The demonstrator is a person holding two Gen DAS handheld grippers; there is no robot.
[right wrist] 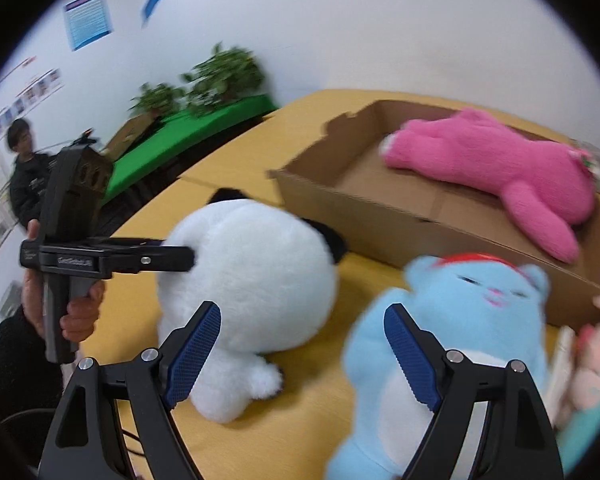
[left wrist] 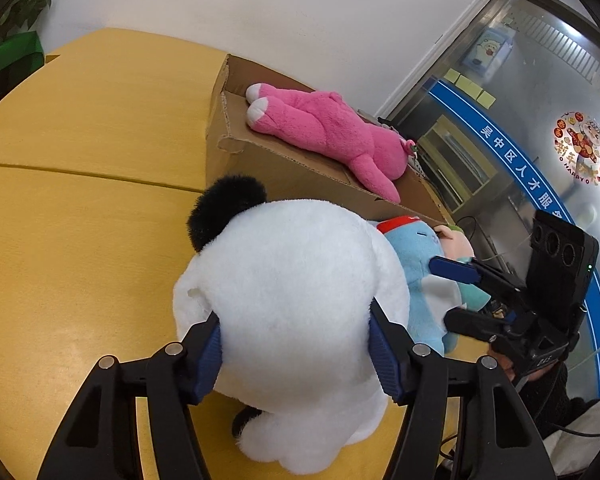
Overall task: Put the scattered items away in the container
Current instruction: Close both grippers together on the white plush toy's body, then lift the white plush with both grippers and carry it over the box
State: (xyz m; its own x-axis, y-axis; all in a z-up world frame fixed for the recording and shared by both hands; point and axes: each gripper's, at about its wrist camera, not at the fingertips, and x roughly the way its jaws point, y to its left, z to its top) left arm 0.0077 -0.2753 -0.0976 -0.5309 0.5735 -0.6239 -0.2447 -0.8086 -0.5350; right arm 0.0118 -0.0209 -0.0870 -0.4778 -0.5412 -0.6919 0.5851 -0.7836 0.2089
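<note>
We take the shallow brown cardboard box (left wrist: 300, 160) on the yellow wooden desk (left wrist: 80, 140) as our landmark. Inside it lies a long pink plush toy (left wrist: 320, 132), stretched face down along the box floor, its white-tipped feet towards the far end.

Just in front of the box's near wall, on the desk, sits a round white plush toy with black ears (left wrist: 288, 300). Our left gripper (left wrist: 296, 354) has its jaws on either side of this white toy's head: the blue ribbed pads (left wrist: 210, 356) press into the fur on both flanks, so we read them as clamped on it. From the right wrist view the same left gripper (right wrist: 188, 258) reaches in from the side, its tip sunk in the white fur, a hand (right wrist: 76, 312) wrapped around its grip.

Beside the white toy, and also just in front of the box's near wall, stands a light blue plush cat with a red cap (right wrist: 460, 328), upright and facing us. Our right gripper (right wrist: 300, 356) has its jaws standing well apart; one blue pad lies against the cat's side, the other hangs free over the gap between the two toys, so nothing is gripped there.

Past the blue cat, near the box's near corner, a small pink and teal plush toy (right wrist: 592, 368) shows at the frame's edge, blurred.
</note>
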